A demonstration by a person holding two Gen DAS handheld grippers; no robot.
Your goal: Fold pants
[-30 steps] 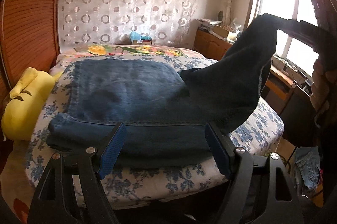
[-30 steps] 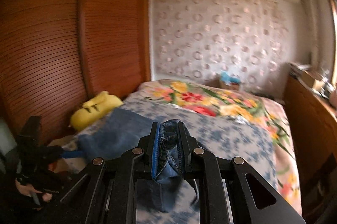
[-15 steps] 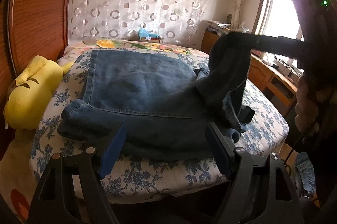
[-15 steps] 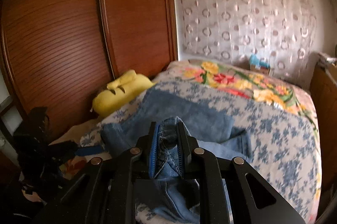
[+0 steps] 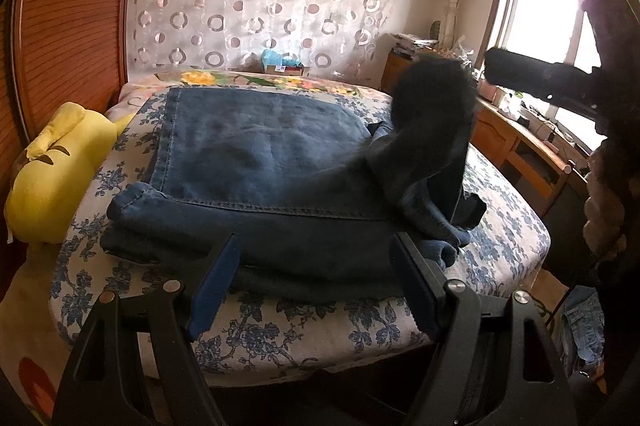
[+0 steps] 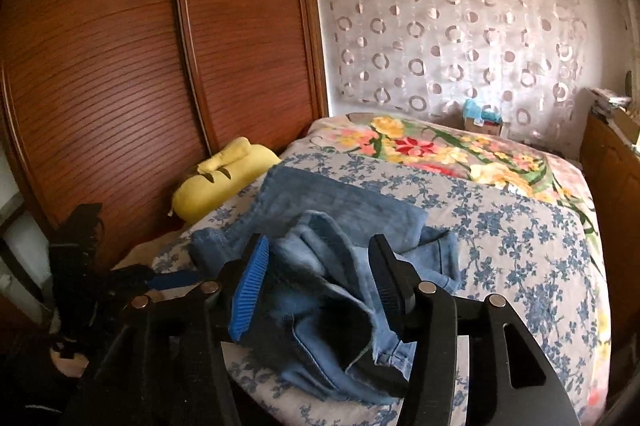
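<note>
Floral quilted bed (image 5: 504, 238) under rumpled, stitched denim pants (image 5: 260, 161)

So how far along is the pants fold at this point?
Done: the dark blue denim pants lie doubled flat on the floral bed. In hand: the right gripper has just been opening, dropping a bunched end between its jaws; the left gripper hovers open. Left: flattening that heap.

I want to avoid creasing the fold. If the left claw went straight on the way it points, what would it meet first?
Most likely the near folded edge of the jeans on the bed. The left claw stands open just short of it, though depth is hard to judge.
</note>
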